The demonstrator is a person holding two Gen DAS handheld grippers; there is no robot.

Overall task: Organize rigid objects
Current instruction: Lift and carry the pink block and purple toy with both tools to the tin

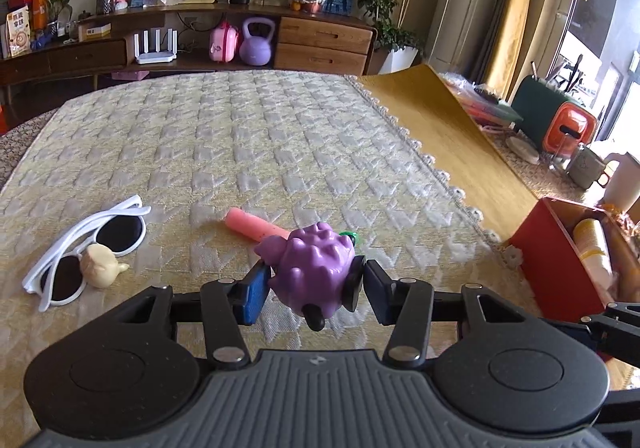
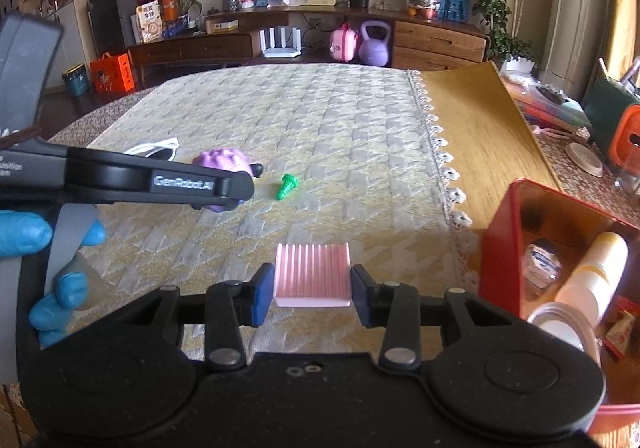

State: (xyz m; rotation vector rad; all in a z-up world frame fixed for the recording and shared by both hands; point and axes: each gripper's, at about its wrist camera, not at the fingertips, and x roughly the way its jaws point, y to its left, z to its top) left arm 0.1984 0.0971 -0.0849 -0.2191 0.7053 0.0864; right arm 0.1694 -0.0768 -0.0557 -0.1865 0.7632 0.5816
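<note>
My left gripper (image 1: 314, 288) is shut on a purple spiky toy (image 1: 316, 268), low over the quilted cloth; the toy also shows in the right wrist view (image 2: 222, 162). A pink stick (image 1: 256, 226) lies just beyond it. White sunglasses (image 1: 86, 248) and a cream figurine (image 1: 100, 266) lie to the left. My right gripper (image 2: 312, 288) is shut on a pink ribbed block (image 2: 312, 274), left of the red box (image 2: 500, 244). A green peg (image 2: 286, 186) lies on the cloth ahead.
The red box (image 1: 552, 264) at the right holds a cream bottle (image 2: 596, 272) and a white jar (image 2: 560, 324). The bare yellow table edge (image 2: 480, 136) runs beside the cloth. A green and orange appliance (image 1: 552, 120) and a mug (image 1: 586, 166) stand further right.
</note>
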